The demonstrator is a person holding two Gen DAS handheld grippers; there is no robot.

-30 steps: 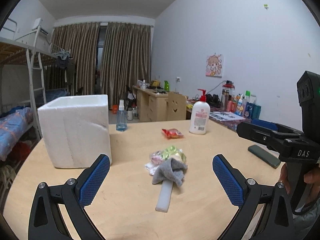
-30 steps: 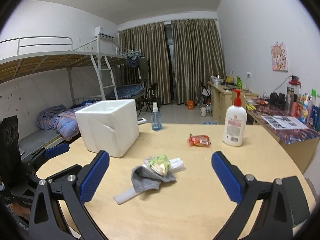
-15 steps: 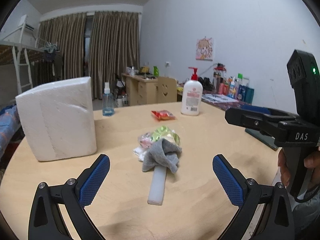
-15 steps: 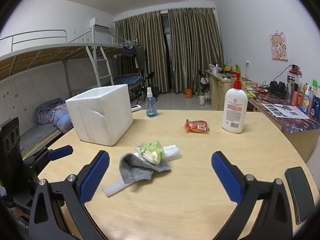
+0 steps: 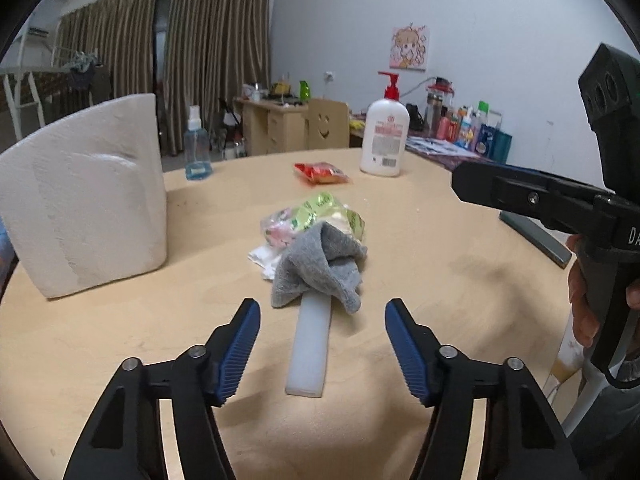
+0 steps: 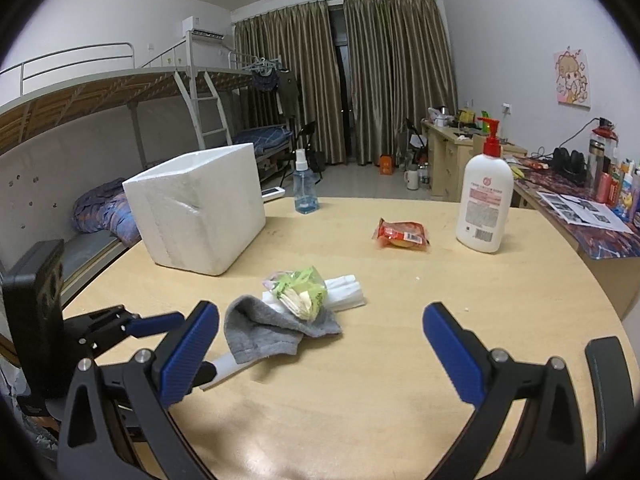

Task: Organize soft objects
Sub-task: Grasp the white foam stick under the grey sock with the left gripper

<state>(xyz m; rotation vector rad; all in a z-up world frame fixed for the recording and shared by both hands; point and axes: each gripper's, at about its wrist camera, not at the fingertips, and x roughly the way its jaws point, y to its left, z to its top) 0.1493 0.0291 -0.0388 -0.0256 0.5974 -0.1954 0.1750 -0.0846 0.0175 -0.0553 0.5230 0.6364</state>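
A grey sock (image 5: 320, 268) (image 6: 272, 330) lies crumpled on the round wooden table (image 5: 420, 280), draped over a white foam strip (image 5: 310, 348) and against a green and pink plastic bag (image 5: 312, 216) (image 6: 300, 292). A white foam piece (image 6: 346, 292) lies under the bag. My left gripper (image 5: 320, 344) is open and empty, low over the table, its jaws either side of the foam strip's near end, just short of the sock. It also shows in the right wrist view (image 6: 132, 330). My right gripper (image 6: 320, 354) is open and empty, above the table near the sock.
A white foam box (image 5: 84, 196) (image 6: 200, 204) stands at the left. A blue spray bottle (image 5: 197, 148), a red snack packet (image 5: 320, 172) (image 6: 402, 234) and a white pump bottle (image 5: 385, 132) (image 6: 486, 196) stand farther back. A dark phone (image 5: 536, 236) lies at the table's right edge.
My left gripper has dropped and moved forward toward the sock and foam strip, and its jaws have narrowed. My right gripper has lowered and come a little closer to the pile.
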